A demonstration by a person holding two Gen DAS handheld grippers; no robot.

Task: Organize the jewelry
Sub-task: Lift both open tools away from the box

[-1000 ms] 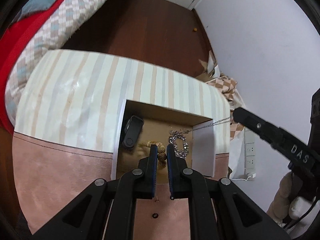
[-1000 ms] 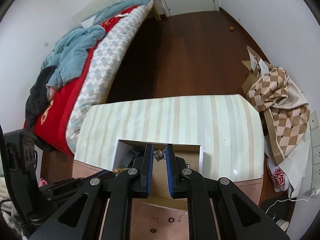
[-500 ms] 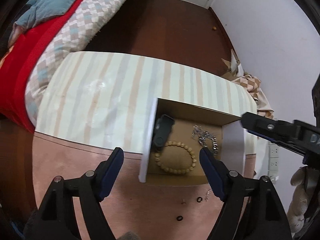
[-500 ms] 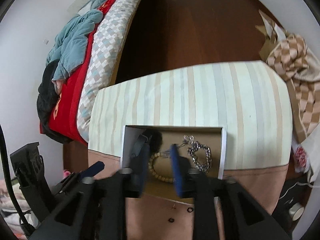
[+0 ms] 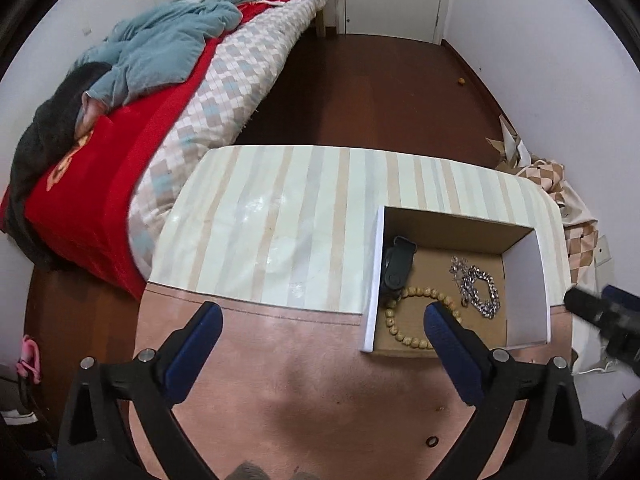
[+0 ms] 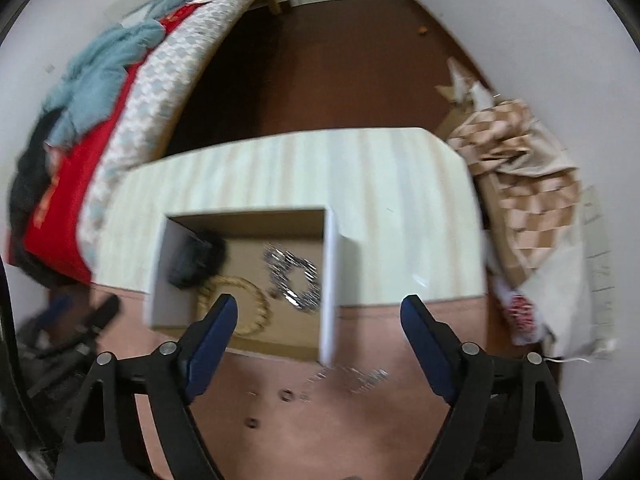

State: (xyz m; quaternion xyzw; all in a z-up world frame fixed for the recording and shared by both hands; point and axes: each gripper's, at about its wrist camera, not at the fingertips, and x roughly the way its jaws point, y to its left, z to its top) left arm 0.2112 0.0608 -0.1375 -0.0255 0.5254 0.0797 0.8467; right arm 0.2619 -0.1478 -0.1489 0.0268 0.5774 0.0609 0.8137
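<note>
Both grippers had drawn back from the box over the last second, their jaws going from nearly closed to spread wide. Behind everything ran the bed with its red blanket and checked quilt (image 5: 188,120), beside the dark brown wooden floor (image 5: 380,96). Nearer stood the table, striped cream at the far half and pinkish-brown at the near half (image 5: 280,216). On it sat the open white cardboard box with a brown floor (image 5: 524,276), straddling the line between the two surfaces. Above the pink part hung the left gripper (image 5: 320,320), jaws gaping and holding nothing, and the right gripper (image 6: 318,312), likewise wide apart and empty; its view was blurred. Inside the box lay a black oblong clip-like object (image 5: 396,268) against the left wall, a tan wooden bead bracelet (image 5: 408,320) at the front, and a silver chain bracelet (image 5: 478,290) to the right. Outside, on the pink surface, lay a thin silver chain (image 6: 348,378), blurred, and a small dark ring (image 5: 431,442).
</note>
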